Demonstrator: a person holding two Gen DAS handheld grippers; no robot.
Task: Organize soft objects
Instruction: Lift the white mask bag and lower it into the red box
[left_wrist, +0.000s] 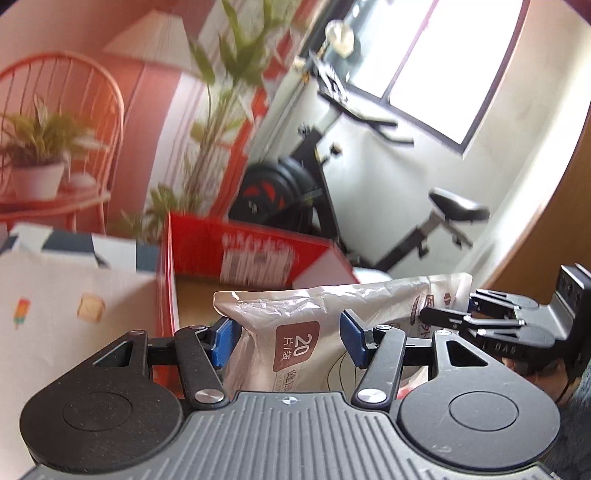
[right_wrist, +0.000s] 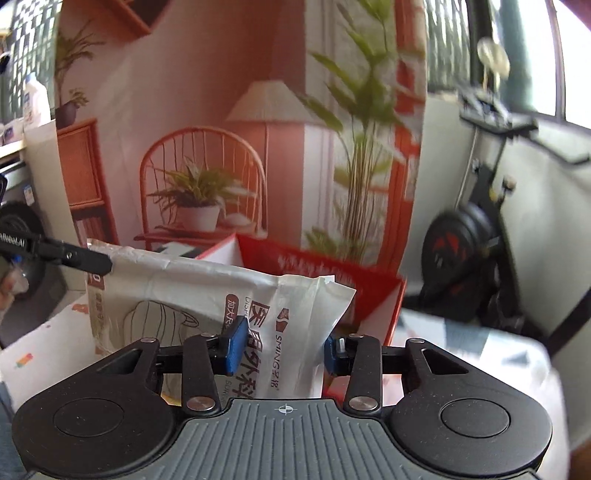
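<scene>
A soft white plastic bag of face masks (left_wrist: 280, 306) with brown labels hangs in the air between both grippers. My left gripper (left_wrist: 289, 341) has its blue pads pressed on the bag's left end. In the left wrist view my right gripper (left_wrist: 436, 315) bites the bag's far right end. In the right wrist view the bag (right_wrist: 177, 291) sags between the right gripper's (right_wrist: 282, 350) blue pads, which clamp its crumpled end. The left gripper (right_wrist: 99, 264) pinches the bag's upper left corner there. An open red cardboard box (left_wrist: 258, 251) (right_wrist: 332, 266) stands just behind and below the bag.
A white cloth with small printed pictures (left_wrist: 74, 302) covers the table around the box. A black exercise bike (left_wrist: 369, 177) (right_wrist: 476, 229) stands behind on the right. A pink backdrop printed with a chair and potted plants (right_wrist: 199, 192) fills the back.
</scene>
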